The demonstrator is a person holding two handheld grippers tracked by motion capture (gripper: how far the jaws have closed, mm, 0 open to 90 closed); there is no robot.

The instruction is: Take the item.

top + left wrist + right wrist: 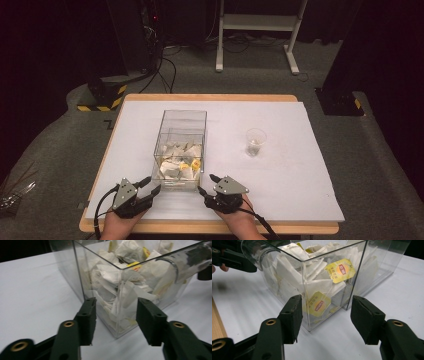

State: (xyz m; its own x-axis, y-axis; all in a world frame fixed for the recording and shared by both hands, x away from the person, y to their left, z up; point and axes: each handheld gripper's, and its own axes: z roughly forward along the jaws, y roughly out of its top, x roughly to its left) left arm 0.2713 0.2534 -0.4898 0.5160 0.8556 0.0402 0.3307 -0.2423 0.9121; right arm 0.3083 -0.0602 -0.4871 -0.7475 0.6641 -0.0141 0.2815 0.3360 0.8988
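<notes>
Teabags (pixel 181 161) fill the clear box (pixel 165 130); both claws (pixel 146 187) (pixel 206 184) stand open, empty, just beside it.

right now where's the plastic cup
In the high view the clear plastic cup stands upright on the white table, right of centre. It is apart from the clear box of tea bags on its left, and farther back than the right hand-held gripper.

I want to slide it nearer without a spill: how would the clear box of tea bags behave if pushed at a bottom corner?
The clear box looks rigid and smooth-walled, so it would probably slide on the white tabletop rather than flex. It stands fairly tall, so a high push might tip it. Its tea bags seem light and loose, so they would likely shift.
</notes>
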